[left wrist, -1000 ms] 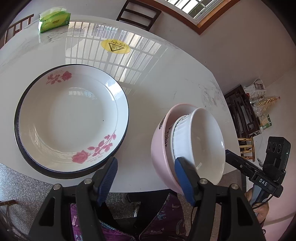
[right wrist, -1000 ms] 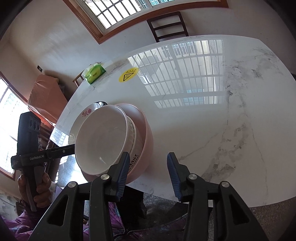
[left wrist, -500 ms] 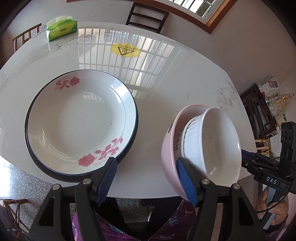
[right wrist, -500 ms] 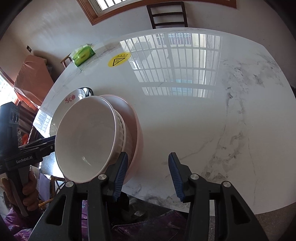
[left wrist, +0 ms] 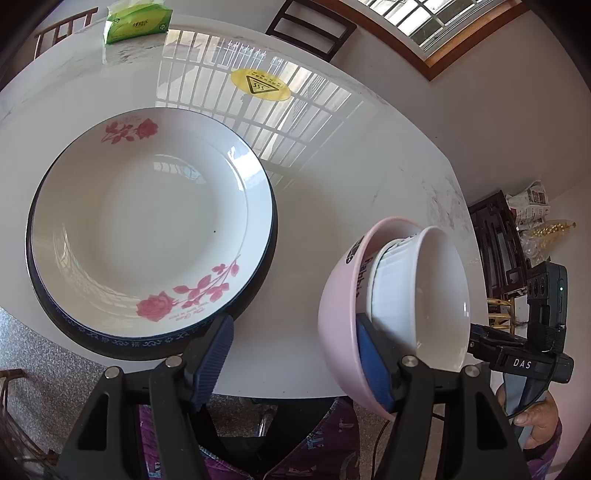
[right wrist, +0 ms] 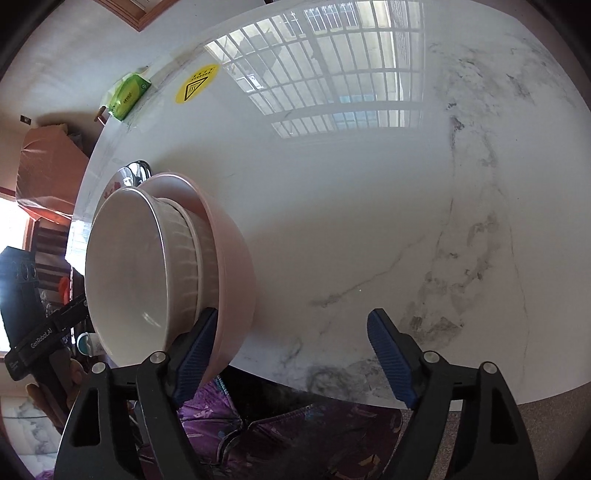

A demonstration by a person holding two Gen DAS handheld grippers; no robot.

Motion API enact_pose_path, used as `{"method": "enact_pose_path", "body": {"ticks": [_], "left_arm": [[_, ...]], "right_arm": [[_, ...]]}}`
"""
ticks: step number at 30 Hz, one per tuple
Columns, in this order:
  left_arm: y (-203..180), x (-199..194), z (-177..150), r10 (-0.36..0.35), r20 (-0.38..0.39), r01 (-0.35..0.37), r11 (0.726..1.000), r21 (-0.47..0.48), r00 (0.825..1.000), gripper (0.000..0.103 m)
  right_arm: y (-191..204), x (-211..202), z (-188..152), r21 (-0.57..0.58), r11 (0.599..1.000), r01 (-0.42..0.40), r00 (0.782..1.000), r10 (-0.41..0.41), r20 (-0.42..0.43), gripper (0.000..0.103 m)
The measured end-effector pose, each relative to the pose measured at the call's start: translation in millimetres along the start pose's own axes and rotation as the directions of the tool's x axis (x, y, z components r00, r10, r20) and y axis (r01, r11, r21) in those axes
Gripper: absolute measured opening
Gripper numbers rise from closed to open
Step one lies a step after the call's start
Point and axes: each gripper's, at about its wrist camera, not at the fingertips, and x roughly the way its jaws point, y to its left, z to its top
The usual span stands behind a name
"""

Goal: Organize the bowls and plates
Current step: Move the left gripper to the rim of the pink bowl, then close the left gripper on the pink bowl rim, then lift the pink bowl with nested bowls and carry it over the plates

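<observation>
A white ribbed bowl sits nested in a pink bowl; the pair hangs tilted in the air off the table's near edge. The stack is pressed between the two open grippers: my left gripper's right finger touches the pink bowl's side. My right gripper's left finger touches the pink bowl on its other side, with the white bowl inside. A white plate with pink roses lies on a dark-rimmed plate at the left.
The white marble table carries a green tissue pack and a yellow round sticker at the far side. A dark chair stands behind the table. A dark shelf with clutter stands at the right.
Both grippers and the bowl stack have moved closer over the table. The right wrist view has tipped downward. The bowls stay pressed between the two grippers.
</observation>
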Motion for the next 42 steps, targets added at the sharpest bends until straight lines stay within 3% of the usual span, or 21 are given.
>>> {"method": "enact_pose_path", "body": {"ticks": [5, 8, 14, 19, 20, 21, 22, 23, 25, 27, 28, 30, 34, 42], "left_arm": [[-7.4, 0.6, -0.9, 0.025, 0.008, -0.025, 0.999, 0.02, 1.0, 0.067], [-9.1, -1.1, -1.9, 0.043, 0.015, -0.044, 0.998, 0.037, 0.999, 0.067], [-12.2, -1.3, -2.4, 0.08, 0.032, -0.082, 0.996, 0.046, 0.996, 0.068], [-17.8, 0.5, -2.3, 0.101, 0.035, -0.103, 0.993, 0.058, 0.994, 0.068], [-17.2, 0.5, -1.7, 0.102, 0.033, -0.103, 0.993, 0.051, 0.994, 0.068], [-17.6, 0.8, -1.6, 0.102, 0.033, -0.104, 0.993, 0.048, 0.994, 0.067], [-17.8, 0.5, -2.0, 0.103, 0.037, -0.105, 0.993, 0.05, 0.994, 0.067], [-18.1, 0.2, -2.5, 0.1, 0.043, -0.102, 0.993, 0.05, 0.994, 0.065], [-19.8, -1.4, -4.3, 0.037, 0.048, -0.039, 0.998, 0.058, 0.998, 0.044], [-27.6, -3.7, -6.2, 0.008, 0.052, -0.013, 0.996, 0.092, 0.999, 0.018], [-33.6, -4.3, -8.6, 0.003, 0.061, -0.01, 0.994, 0.11, 0.998, 0.012], [-38.1, -4.7, -11.1, 0.026, 0.084, -0.035, 0.993, 0.113, 0.996, 0.01], [-29.5, -4.0, -8.8, -0.027, 0.077, 0.021, 0.997, 0.07, 0.997, 0.01], [-32.1, -6.1, -9.7, -0.029, 0.085, 0.022, 0.996, 0.083, 0.996, 0.01]], "right_arm": [[1.9, -1.1, 4.2, -0.026, 1.0, 0.011, 1.0, -0.011, 0.003, 0.078], [-0.9, -0.4, 6.1, 0.0, 0.999, -0.053, 0.998, 0.053, -0.023, 0.065], [-3.0, 5.5, 10.4, 0.052, 0.996, -0.074, 0.994, 0.078, -0.071, 0.065], [6.1, 6.3, 9.7, 0.022, 1.0, -0.022, 0.997, 0.023, -0.067, 0.065], [8.1, 5.2, 8.9, 0.008, 1.0, -0.017, 0.998, 0.017, -0.059, 0.061], [11.4, 3.8, 8.4, -0.006, 0.999, -0.032, 0.998, 0.032, -0.053, 0.047], [15.1, 2.8, 8.3, -0.018, 0.999, -0.05, 0.997, 0.049, -0.053, 0.04], [19.4, 1.4, 8.1, -0.035, 0.998, -0.052, 0.998, 0.05, -0.049, 0.03], [29.4, -0.9, 8.0, -0.07, 0.996, -0.052, 0.998, 0.049, -0.036, 0.017], [35.0, -0.8, 8.6, -0.084, 0.996, -0.027, 0.999, 0.024, -0.036, 0.015], [34.7, -1.1, 9.3, -0.083, 0.996, -0.028, 0.999, 0.025, -0.035, 0.015], [33.2, -1.2, 10.3, -0.078, 0.996, -0.04, 0.999, 0.037, -0.036, 0.015], [30.2, -2.2, 8.6, -0.074, 0.996, -0.058, 0.998, 0.057, -0.022, 0.015], [26.2, -4.4, 5.0, -0.059, 0.995, -0.08, 0.997, 0.08, -0.003, 0.015]]}}
